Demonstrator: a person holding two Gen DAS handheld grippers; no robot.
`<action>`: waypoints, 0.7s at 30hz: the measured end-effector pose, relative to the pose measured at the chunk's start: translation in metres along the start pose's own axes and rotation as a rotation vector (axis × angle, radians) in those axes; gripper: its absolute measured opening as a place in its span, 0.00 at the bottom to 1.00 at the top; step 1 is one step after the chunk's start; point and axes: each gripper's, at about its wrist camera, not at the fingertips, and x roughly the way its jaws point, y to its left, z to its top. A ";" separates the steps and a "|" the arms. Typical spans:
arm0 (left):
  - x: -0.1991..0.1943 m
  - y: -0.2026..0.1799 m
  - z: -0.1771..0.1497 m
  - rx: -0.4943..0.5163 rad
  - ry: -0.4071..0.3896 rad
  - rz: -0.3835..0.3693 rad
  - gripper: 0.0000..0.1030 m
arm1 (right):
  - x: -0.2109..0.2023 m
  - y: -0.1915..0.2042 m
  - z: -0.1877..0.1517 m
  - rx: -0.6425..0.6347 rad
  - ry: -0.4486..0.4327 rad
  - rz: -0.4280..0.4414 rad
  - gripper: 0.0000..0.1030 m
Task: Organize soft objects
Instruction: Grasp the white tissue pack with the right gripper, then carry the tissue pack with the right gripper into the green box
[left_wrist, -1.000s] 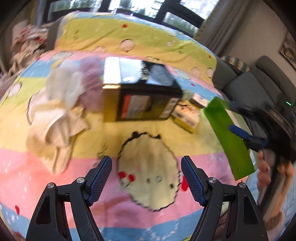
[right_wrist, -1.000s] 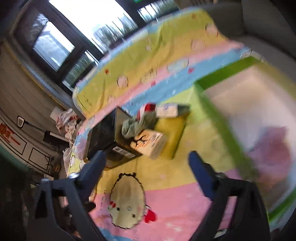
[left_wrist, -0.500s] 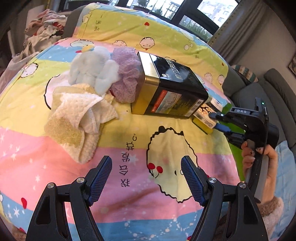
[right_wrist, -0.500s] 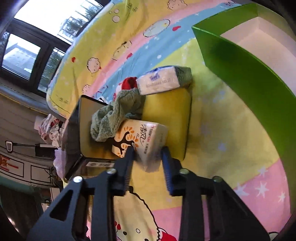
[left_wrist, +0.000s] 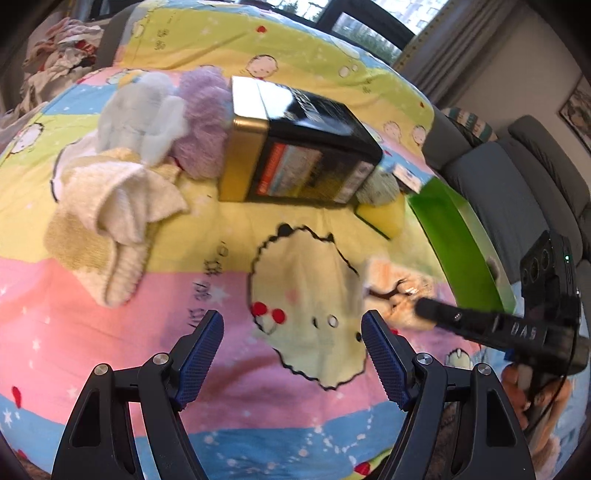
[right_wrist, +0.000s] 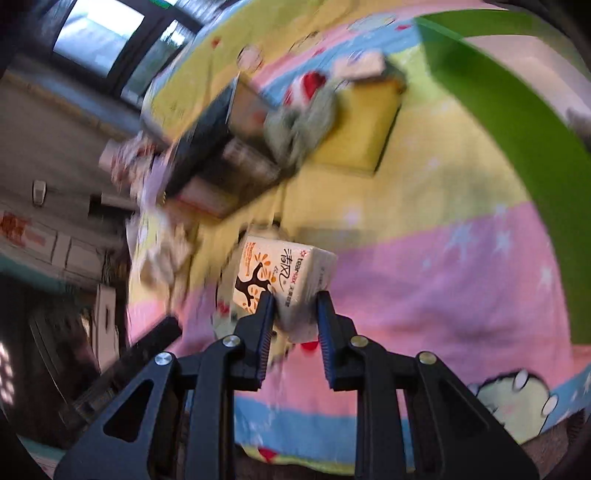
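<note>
tin (left_wrist: 295, 147) – black-gold, on its side | sofa (left_wrist: 517, 162) – grey (far right) | window (right_wrist: 99, 35)

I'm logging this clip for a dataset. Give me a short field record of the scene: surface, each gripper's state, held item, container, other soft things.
surface: striped cartoon blanket
left gripper: open, empty, above the blanket
right gripper: shut on tissue pack
container: green box, at the right edge
hard item: black tin lying on its side
other soft things: cream towel, pale blue plush, purple plush
</note>
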 end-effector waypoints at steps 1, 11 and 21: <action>0.002 -0.003 -0.001 0.005 0.005 0.000 0.75 | 0.004 0.003 -0.004 -0.024 0.013 -0.013 0.23; 0.024 -0.036 -0.004 0.073 0.046 -0.051 0.75 | -0.008 0.007 0.005 -0.049 -0.076 -0.121 0.54; 0.058 -0.067 -0.006 0.142 0.116 -0.070 0.54 | 0.020 -0.011 0.009 0.030 0.004 -0.057 0.58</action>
